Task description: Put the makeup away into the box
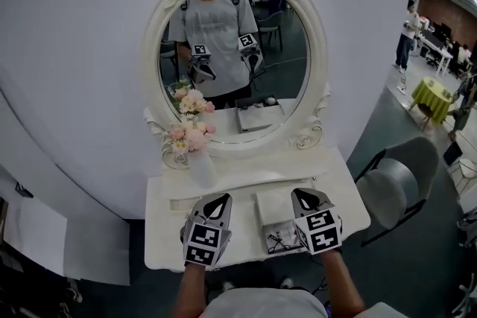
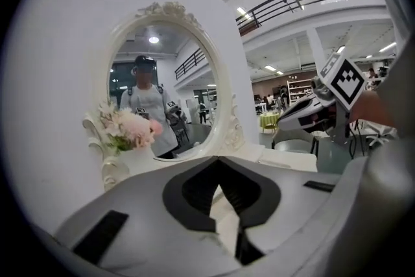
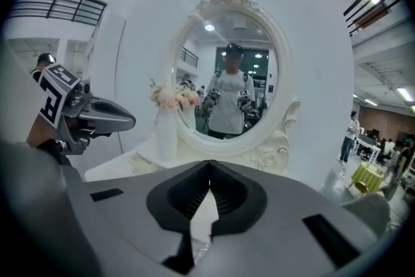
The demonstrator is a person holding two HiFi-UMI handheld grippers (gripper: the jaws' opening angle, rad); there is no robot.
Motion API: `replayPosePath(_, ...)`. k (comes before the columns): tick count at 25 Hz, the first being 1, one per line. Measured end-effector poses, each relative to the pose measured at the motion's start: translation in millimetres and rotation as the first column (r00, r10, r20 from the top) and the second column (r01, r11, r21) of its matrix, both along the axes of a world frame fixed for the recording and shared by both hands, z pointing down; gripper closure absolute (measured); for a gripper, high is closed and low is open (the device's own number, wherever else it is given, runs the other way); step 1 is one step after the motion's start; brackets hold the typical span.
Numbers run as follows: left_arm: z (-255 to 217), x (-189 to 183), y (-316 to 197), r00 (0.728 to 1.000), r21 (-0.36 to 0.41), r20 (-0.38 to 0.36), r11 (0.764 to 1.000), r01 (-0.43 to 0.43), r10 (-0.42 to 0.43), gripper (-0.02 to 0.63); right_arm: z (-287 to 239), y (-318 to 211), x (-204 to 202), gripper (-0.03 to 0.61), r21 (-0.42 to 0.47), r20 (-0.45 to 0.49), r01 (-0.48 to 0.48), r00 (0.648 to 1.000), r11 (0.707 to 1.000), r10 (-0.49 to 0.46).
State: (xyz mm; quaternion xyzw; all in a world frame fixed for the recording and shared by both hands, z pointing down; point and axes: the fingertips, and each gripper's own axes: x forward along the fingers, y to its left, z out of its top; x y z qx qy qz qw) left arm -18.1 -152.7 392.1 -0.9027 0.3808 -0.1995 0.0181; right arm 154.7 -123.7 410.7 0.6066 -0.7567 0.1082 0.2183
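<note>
On the white dressing table (image 1: 168, 231) a pale squarish box (image 1: 274, 221) lies between my two grippers, with small dark items at its near end; I cannot make out any makeup piece. The left gripper (image 1: 218, 199) hovers above the table's left half, shut, and its own view shows the tips (image 2: 219, 162) meeting with nothing between them. To the right of the box, the right gripper (image 1: 304, 194) is also shut and empty, its tips (image 3: 209, 165) closed together. Each gripper shows in the other's view: the right gripper (image 2: 318, 107), the left gripper (image 3: 97, 117).
A white vase of pink flowers (image 1: 198, 160) stands at the table's back left, in front of the oval mirror (image 1: 235, 63) with its ornate white frame. A grey chair (image 1: 399, 186) sits to the right of the table. People stand far off at the right.
</note>
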Motion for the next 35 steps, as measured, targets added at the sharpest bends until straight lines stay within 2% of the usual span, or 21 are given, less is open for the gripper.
replayPosePath(10, -74, -27, 10, 0.998, 0.166, -0.042, 0.985, 0.043, -0.037, 0.597, -74, -7, -51, 0.575, 0.162, -0.003, 0.137, 0.99, 0.977, -0.138)
replayPosePath(17, -107, -36, 25, 0.997, 0.233, -0.065, 0.971, 0.054, -0.04, 0.597, -107, 3, -81, 0.575, 0.239, -0.023, 0.216, 0.976, 0.947, -0.217)
replayPosePath(23, -116, -42, 28, 0.996, 0.263, -0.068, 0.962, 0.068, -0.052, 0.597, -110, 5, -86, 0.575, 0.244, -0.053, 0.239, 0.971, 0.94, -0.233)
replayPosePath(35, -113, -48, 27, 0.998, 0.259, -0.054, 0.965, 0.05, -0.037, 0.597, -105, 1, -92, 0.575, 0.232, -0.067, 0.243, 0.97, 0.942, -0.234)
